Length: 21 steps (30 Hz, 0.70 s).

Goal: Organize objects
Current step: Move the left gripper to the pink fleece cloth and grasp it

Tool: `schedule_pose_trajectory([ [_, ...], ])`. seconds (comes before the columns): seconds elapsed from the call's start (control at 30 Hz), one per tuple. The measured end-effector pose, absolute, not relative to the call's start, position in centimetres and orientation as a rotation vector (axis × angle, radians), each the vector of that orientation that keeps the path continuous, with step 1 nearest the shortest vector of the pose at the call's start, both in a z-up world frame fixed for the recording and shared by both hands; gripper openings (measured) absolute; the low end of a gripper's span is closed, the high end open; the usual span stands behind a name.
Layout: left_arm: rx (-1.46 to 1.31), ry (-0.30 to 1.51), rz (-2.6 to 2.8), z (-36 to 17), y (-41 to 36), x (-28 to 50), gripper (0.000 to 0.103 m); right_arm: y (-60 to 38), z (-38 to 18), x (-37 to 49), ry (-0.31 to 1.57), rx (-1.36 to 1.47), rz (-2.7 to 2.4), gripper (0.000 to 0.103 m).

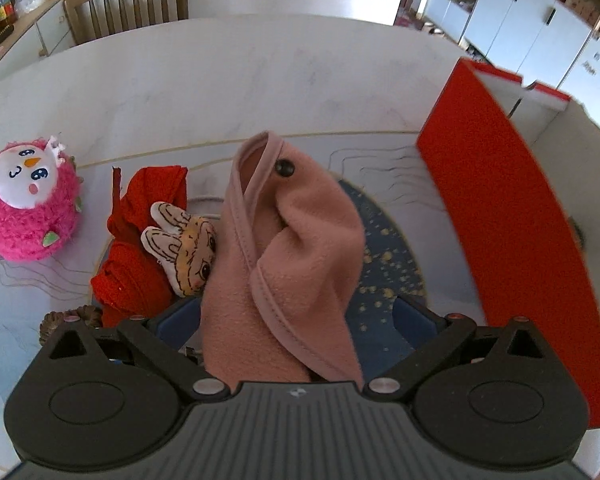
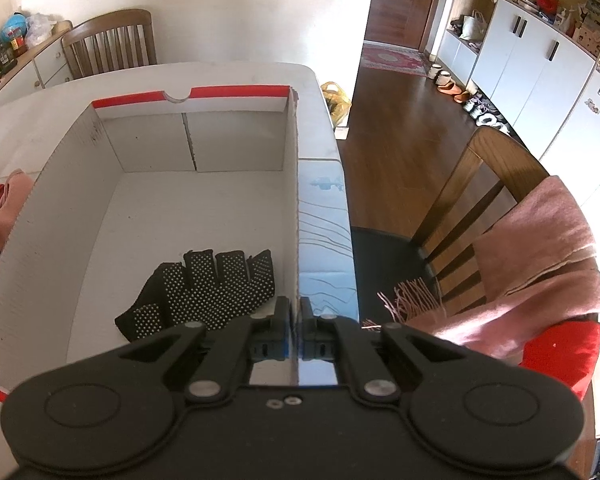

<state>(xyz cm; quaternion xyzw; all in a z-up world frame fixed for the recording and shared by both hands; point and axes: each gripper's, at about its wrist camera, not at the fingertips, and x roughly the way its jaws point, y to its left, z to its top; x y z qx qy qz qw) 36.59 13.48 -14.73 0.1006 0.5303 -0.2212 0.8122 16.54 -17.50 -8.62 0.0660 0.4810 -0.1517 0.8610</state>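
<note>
- The left gripper (image 1: 296, 320) has its jaws clamped on a pink fleece garment (image 1: 288, 240), which hangs above the tabletop (image 1: 220, 80).
- The garment's long axis runs 12 to 6 o'clock along the jaws.
- The red-and-white box (image 1: 500, 216) lies at 2 o'clock of the left gripper, close by.
- The right gripper (image 2: 295, 320) has its jaws together on the box's right wall (image 2: 292, 184); a black dotted glove (image 2: 204, 292) lies inside the box at 10 o'clock.

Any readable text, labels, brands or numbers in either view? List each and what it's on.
None legible.
Bottles and jars on the sideboard: labels too small and blurred to read.
Mark on the left gripper body: a small logo, no letters readable.
Box, black glove, pink cloth: no print visible.
</note>
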Motion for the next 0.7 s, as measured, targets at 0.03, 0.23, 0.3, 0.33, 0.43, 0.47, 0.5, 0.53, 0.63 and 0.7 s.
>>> schedule_pose_trajectory([
  [0.03, 0.219, 1.136, -0.468, -15.0, 13.4, 36.7, 0.103, -17.5, -8.6, 16.6, 1.010, 0.138, -0.318, 0.003],
  [0.23, 0.233, 1.139, -0.432, -15.6, 13.2, 36.7, 0.099, -17.6, -8.8, 16.5, 1.009, 0.142, -0.316, 0.003],
  [0.3, 0.243, 1.138, -0.420, -15.7, 13.1, 36.7, 0.088, -17.6, -8.8, 16.5, 1.010, 0.142, -0.316, 0.003],
  [0.33, 0.242, 1.145, -0.414, -15.7, 13.2, 36.7, 0.077, -17.6, -8.8, 16.5, 1.010, 0.143, -0.315, 0.003],
  [0.43, 0.239, 1.141, -0.407, -15.6, 13.3, 36.7, 0.057, -17.6, -8.8, 16.6, 1.010, 0.145, -0.313, 0.003],
  [0.47, 0.243, 1.135, -0.408, -15.4, 13.4, 36.6, 0.053, -17.6, -8.8, 16.6, 1.009, 0.143, -0.311, 0.003],
  [0.5, 0.255, 1.128, -0.406, -15.1, 13.4, 36.4, 0.042, -17.6, -8.8, 16.6, 1.009, 0.143, -0.310, 0.003],
  [0.53, 0.258, 1.126, -0.410, -14.9, 13.5, 36.4, 0.038, -17.6, -8.8, 16.6, 1.010, 0.143, -0.310, 0.003],
  [0.63, 0.237, 1.127, -0.422, -14.4, 14.1, 36.3, 0.028, -17.7, -8.8, 16.7, 1.010, 0.144, -0.305, 0.003],
  [0.7, 0.214, 1.127, -0.421, -13.9, 14.5, 36.3, 0.020, -17.7, -8.8, 16.7, 1.010, 0.143, -0.304, 0.003],
])
